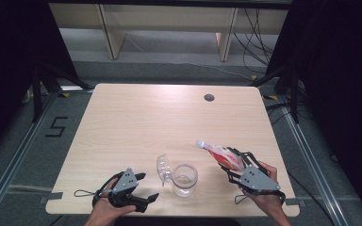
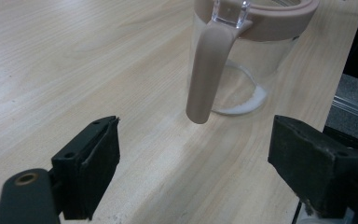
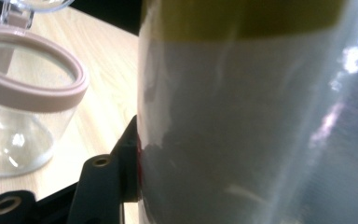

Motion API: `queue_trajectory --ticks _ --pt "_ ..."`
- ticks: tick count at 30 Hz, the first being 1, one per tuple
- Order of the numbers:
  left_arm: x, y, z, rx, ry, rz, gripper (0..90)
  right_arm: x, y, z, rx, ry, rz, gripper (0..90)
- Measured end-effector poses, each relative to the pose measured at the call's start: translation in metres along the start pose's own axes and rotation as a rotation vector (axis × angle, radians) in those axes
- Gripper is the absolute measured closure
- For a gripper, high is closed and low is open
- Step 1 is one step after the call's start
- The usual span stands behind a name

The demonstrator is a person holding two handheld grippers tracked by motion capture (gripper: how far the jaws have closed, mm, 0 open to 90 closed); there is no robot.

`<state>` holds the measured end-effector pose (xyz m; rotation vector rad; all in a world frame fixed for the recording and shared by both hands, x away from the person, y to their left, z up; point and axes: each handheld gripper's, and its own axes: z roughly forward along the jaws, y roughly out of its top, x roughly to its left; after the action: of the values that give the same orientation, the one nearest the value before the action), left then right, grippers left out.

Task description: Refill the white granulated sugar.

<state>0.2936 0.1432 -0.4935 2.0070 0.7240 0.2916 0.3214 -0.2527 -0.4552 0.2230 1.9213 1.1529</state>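
While the right tongs (image 1: 226, 160) in the lower right of the high view grip a plastic pouch (image 1: 222, 155) with a white cap, tilted up toward the frame's middle, the left tongs (image 1: 143, 186) rest wide apart and hold nothing at the lower left; between them, near the worktop's (image 1: 136, 117) front edge, stands a clear jar (image 1: 185, 180), its lid (image 1: 163, 167) flipped open

Table top (image 1: 136, 122) evenly lit from above, dark surroundings left unlit, soft glare seen along its far edge, held packet (image 3: 242, 121) blurred at close range.
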Motion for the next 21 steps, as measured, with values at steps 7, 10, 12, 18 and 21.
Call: queue_trajectory --ticks 7,10,12,18,21 --pt "0.0003 -0.0003 0.0000 0.001 0.002 -0.001 16.1 0.0024 0.0033 -0.0031 0.048 0.014 -0.135 47.4" --pt "-0.0001 -0.0006 0.0006 0.010 0.009 0.003 16.1 0.0021 0.0059 -0.0035 0.055 0.009 -0.214 47.4" --pt "0.0002 -0.0009 0.0009 0.017 0.003 0.003 16.1 0.0027 0.0071 -0.0050 0.065 0.006 -0.221 47.4" --pt "0.0010 -0.0007 0.0000 0.019 0.010 0.012 16.1 0.0035 0.0091 -0.0044 0.082 0.001 -0.336 47.6" --pt "0.0008 -0.0006 -0.0001 0.016 0.011 0.011 16.1 0.0054 0.0087 -0.0052 0.102 -0.008 -0.350 47.5"
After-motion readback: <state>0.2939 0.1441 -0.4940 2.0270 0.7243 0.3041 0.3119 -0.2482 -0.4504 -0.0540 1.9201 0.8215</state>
